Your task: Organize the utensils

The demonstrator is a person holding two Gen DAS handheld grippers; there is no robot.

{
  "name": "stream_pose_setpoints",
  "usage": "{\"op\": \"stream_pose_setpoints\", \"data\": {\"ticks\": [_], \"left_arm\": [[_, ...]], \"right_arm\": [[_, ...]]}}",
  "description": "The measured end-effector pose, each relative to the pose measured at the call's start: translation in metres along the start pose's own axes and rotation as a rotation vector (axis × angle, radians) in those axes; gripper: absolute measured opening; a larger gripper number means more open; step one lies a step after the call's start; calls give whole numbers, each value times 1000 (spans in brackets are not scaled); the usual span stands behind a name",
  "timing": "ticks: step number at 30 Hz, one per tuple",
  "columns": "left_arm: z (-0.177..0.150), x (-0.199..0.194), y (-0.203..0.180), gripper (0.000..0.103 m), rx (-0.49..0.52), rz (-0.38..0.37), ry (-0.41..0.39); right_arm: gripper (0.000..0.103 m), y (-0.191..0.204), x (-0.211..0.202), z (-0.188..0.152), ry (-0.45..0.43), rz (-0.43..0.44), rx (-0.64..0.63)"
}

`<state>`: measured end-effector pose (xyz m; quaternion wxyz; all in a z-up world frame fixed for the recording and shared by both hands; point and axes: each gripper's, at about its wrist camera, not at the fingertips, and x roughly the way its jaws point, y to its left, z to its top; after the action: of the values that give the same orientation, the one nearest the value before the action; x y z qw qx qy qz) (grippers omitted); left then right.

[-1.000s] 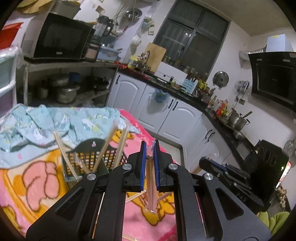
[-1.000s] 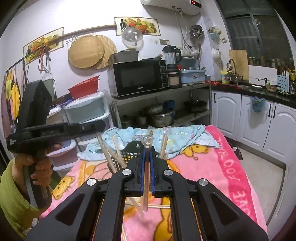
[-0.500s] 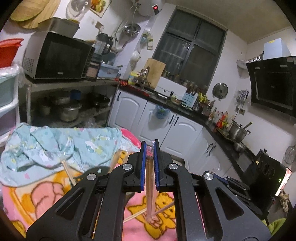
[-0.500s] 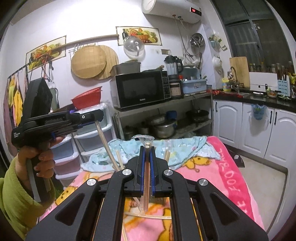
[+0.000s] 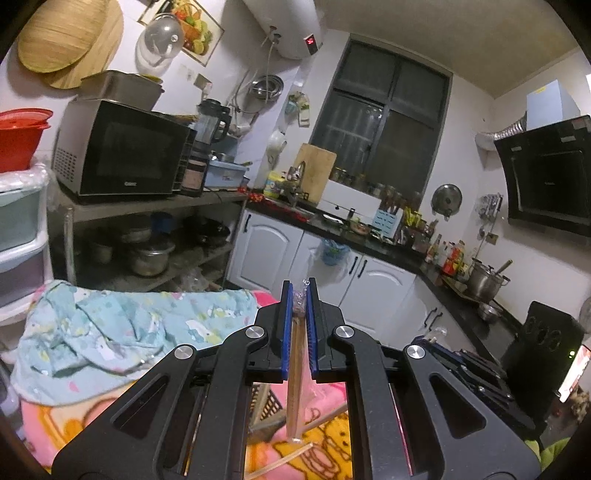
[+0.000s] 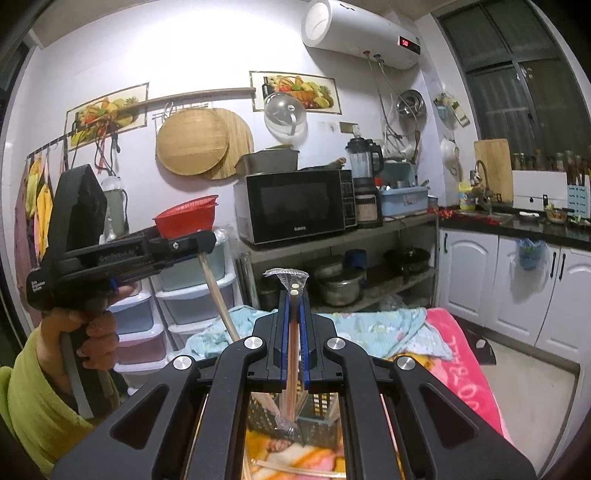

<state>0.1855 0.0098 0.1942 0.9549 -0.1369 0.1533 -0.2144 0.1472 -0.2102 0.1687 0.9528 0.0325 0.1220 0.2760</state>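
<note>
Microwave (image 6: 295, 206) on upper shelf of metal rack (image 6: 340, 245); blender (image 6: 364, 173) just beside it. Pots (image 6: 341, 286) on lower shelf. Red basin (image 6: 186, 218) atop plastic drawers (image 6: 195, 291). Round bamboo boards (image 6: 199, 146) hang on wall; water heater (image 6: 356, 33) mounted high. White cabinets (image 5: 354, 277) under dark counter. Pale blue cloth (image 5: 122, 328) crumpled over pink cartoon blanket (image 6: 465, 365)

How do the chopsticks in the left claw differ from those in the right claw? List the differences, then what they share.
1. The left claw's chopsticks look darker and brownish; the right claw's chopsticks look pale, with cream round ends.
2. The wrapper on the right pair flares wide above the claw; on the left pair only a small crumpled tip shows.

Shared: each pair is in clear plastic, held between blue pads by a shut claw, the left claw and the right claw, above the pink blanket.
</note>
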Motion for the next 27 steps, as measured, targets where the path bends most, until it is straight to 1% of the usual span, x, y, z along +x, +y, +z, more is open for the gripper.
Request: {"op": "stream_pose_setpoints", "data": {"ticks": [7,14,21,27], "left_arm": [[12,12,15,4,-7,34,-7],[15,24,27,4,-19,60,-6],[3,42,38,4,-9,101,7],[-11,52,41,4,10,125,14]], "right_arm": [[5,3,17,16,-13,-5,-21],[5,-1,37,23,4,-31,-32],[5,-9,52,22,14,-55,-30],[5,-16,66,11,36,-82,-29]]}}
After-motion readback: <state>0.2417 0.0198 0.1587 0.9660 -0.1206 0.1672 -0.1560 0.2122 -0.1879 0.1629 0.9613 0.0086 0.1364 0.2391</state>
